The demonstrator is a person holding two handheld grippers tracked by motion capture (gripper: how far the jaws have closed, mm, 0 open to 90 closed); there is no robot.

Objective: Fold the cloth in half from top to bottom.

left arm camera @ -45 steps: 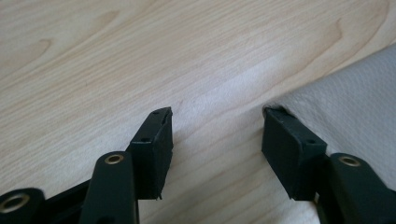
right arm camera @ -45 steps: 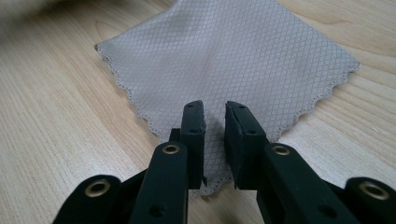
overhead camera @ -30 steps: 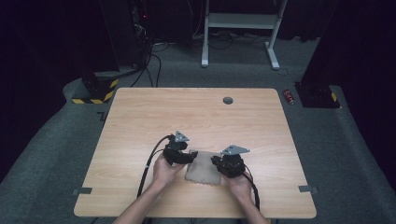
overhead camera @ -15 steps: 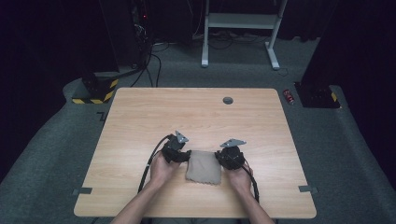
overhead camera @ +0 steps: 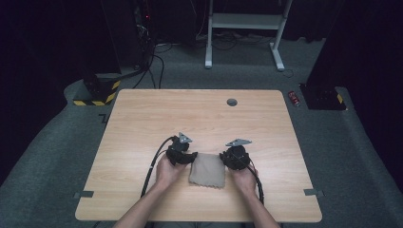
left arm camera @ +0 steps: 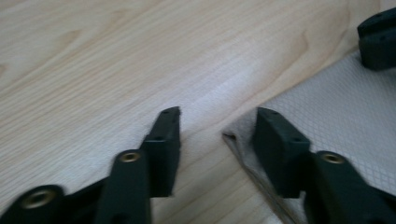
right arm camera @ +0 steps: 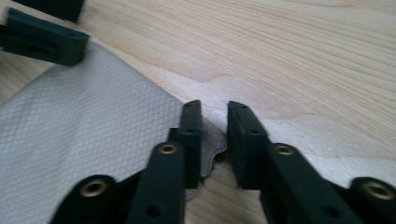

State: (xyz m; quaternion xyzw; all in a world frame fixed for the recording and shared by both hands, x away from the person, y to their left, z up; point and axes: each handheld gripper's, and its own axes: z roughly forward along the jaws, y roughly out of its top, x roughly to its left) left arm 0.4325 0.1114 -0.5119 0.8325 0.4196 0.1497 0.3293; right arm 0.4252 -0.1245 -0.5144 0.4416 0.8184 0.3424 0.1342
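Cloth (overhead camera: 207, 169) flat at table's (overhead camera: 142, 118) 6 o'clock edge, between my claws. Left claw (left arm camera: 215, 135) spread, straddling corner. Right claw (right arm camera: 214, 140) half-closed around opposite corner, not pinching. Judgement: slide lower jaws under both corners, squeeze together.

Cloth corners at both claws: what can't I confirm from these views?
- Right claw: jaws narrowly apart astride the cloth corner; actual pinch unclear, the left jaw covers the edge.
- Left claw: open; the cloth's near edge runs under the right jaw.
- High view: hands hide both jaw tips.
- Small red object on the floor: too small to identify.
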